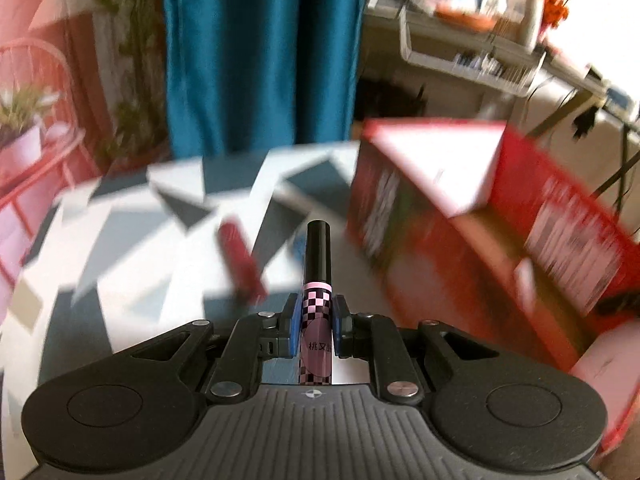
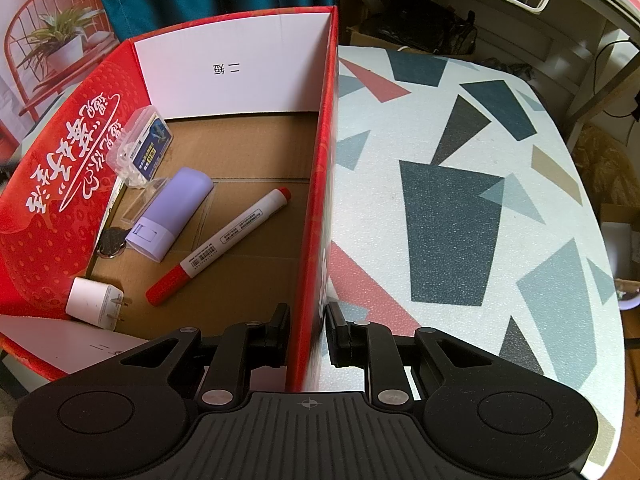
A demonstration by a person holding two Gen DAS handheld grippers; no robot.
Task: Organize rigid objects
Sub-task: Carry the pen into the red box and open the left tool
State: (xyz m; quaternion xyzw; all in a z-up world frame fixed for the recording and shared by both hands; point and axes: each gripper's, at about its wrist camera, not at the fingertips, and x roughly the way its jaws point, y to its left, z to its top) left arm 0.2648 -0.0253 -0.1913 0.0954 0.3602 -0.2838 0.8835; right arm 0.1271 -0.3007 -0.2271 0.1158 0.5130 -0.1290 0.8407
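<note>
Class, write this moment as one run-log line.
left gripper: shut on checkered tube | right gripper: straddling red box wall | in box: red marker

A: Round table [image 2: 460,128] filling the right wrist view, white top scattered with dark blue, grey and red shapes.

B: And behind it, teal curtain [image 1: 260,52] hanging straight down the middle of the left wrist view!

A: Off to the left there, a red wire chair [image 2: 52,20] with a potted plant [image 2: 66,40] sitting on it.

B: Far right, blurred, a pale desk with a white wire basket [image 1: 472,60] hung along its edge. Something orange [image 1: 554,4] up top, too smeared to call.

A: Dark bag [image 2: 424,28] on the floor past the table.
</note>
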